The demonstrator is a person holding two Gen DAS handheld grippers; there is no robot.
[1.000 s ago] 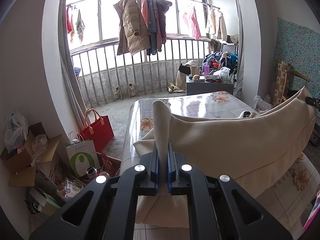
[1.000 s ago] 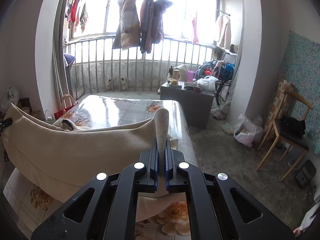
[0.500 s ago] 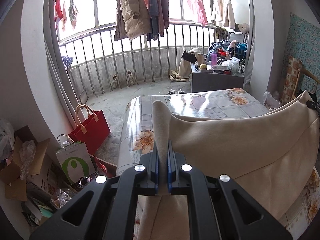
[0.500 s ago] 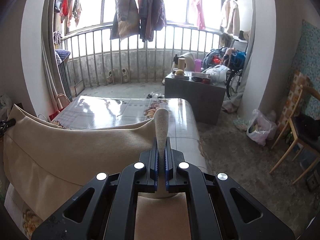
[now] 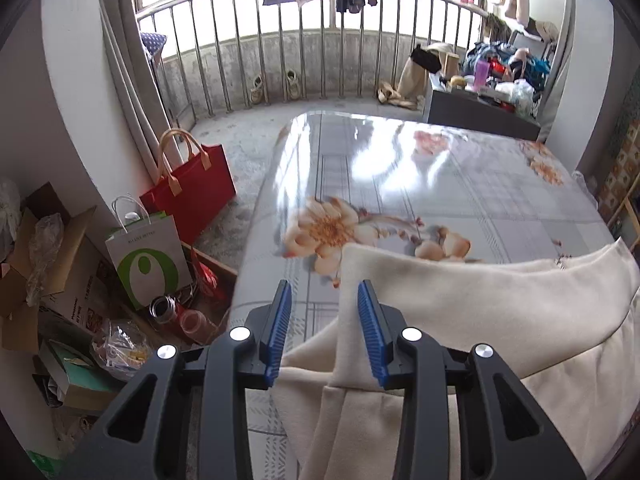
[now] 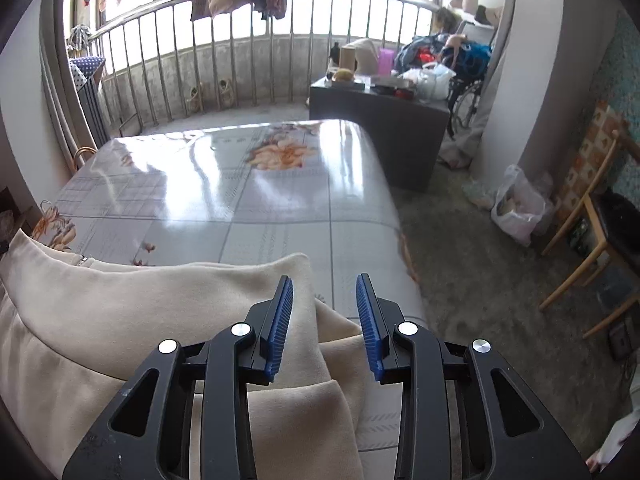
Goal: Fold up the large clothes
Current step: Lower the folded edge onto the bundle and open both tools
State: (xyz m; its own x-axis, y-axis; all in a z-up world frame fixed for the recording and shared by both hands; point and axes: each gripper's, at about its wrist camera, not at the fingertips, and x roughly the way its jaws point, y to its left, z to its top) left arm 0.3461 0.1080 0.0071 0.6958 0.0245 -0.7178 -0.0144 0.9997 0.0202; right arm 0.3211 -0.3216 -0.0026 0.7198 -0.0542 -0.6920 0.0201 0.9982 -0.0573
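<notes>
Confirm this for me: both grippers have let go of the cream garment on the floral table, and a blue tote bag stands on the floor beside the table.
One detail is off: the tote bag is red, not blue, as the left wrist view shows. The rest holds: the left gripper and right gripper have just opened, their pads clear of the cream garment on the floral table.

off your table's point(image 5: 460, 184) left edge: red tote point(image 5: 192, 184), white paper bag with green oval point(image 5: 146, 260), open cardboard boxes point(image 5: 36, 264). beyond far edge: railing point(image 5: 304, 36) with hanging clothes, cluttered grey cabinet point(image 6: 380, 120). wooden chair point(image 6: 600, 236) off your right edge.
</notes>
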